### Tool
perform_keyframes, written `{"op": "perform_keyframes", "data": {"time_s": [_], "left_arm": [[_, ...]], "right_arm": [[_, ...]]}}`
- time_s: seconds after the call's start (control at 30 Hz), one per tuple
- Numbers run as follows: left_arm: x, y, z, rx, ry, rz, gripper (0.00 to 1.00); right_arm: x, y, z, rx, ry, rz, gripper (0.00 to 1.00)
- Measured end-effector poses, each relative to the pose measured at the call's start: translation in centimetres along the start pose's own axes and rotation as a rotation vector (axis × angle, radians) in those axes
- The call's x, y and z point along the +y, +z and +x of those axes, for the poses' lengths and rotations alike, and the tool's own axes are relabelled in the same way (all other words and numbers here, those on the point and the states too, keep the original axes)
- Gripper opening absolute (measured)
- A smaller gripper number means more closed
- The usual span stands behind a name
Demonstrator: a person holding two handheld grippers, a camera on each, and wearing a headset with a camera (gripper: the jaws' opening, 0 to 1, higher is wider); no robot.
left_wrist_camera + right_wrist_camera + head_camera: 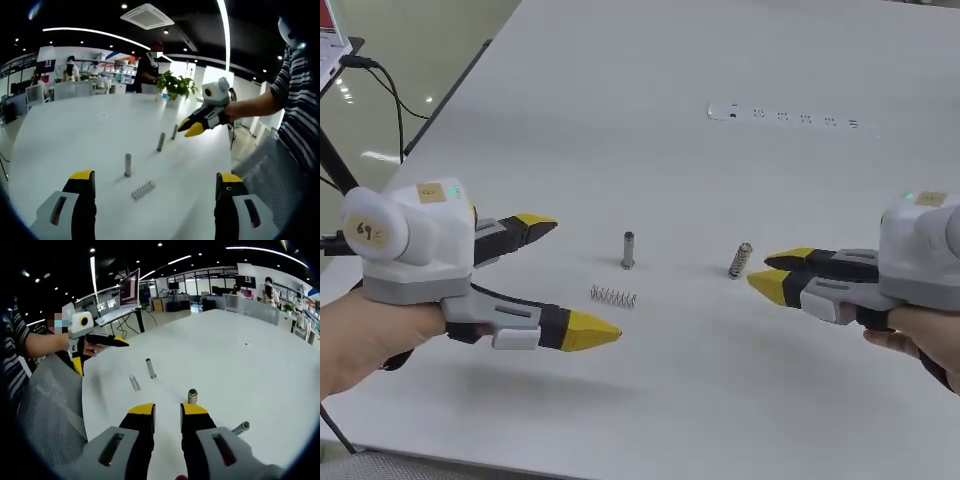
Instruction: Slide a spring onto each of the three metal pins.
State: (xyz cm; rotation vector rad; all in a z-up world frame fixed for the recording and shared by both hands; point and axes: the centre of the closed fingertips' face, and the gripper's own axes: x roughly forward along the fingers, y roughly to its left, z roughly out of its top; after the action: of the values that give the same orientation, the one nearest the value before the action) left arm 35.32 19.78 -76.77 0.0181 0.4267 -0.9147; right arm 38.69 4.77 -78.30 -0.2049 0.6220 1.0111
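Stock: bare pin, loose spring beside it, sprung pin; right gripper view adds second sprung pin. Jaws: left gripper wide apart, right gripper narrowly apart, both empty.

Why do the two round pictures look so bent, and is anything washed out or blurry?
Left gripper view: the fisheye lens bows the table and the light strips; the loose spring is crisp. Right gripper view: same bowing, ceiling dark. Head view: undistorted, even light, a soft shadow under the left gripper, lamp glints on the floor.
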Motion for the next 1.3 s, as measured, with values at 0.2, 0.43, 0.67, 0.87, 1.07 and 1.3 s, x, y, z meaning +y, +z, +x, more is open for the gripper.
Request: {"op": "perform_keyframes", "data": {"time_s": [0.2, 0.43, 0.67, 0.87, 1.07, 1.3], "left_arm": [[0.0, 0.1, -0.1, -0.004, 0.0, 0.003, 0.98], [0.1, 0.1, -0.1, -0.003, 0.0, 0.004, 0.98], [0.1, -0.2, -0.2, 0.007, 0.001, 0.003, 0.98], [0.1, -0.2, -0.3, 0.008, 0.002, 0.006, 0.98], [0.2, -0.3, -0.5, 0.012, 0.005, 0.007, 0.98], [0.3, -0.4, -0.7, 0.017, 0.006, 0.007, 0.98]], "right_arm": [[0.3, 0.2, 0.6, 0.055, 0.016, -0.097, 0.18], [1.3, 0.9, 2.2, 0.146, 0.05, -0.218, 0.18], [3.2, 2.1, 4.4, 0.201, 0.105, -0.324, 0.17], [5.0, 2.9, 6.3, 0.228, 0.158, -0.378, 0.16], [6.8, 2.9, 8.1, 0.259, 0.2, -0.435, 0.16], [7.4, 2.3, 10.1, 0.342, 0.232, -0.497, 0.14]]}}
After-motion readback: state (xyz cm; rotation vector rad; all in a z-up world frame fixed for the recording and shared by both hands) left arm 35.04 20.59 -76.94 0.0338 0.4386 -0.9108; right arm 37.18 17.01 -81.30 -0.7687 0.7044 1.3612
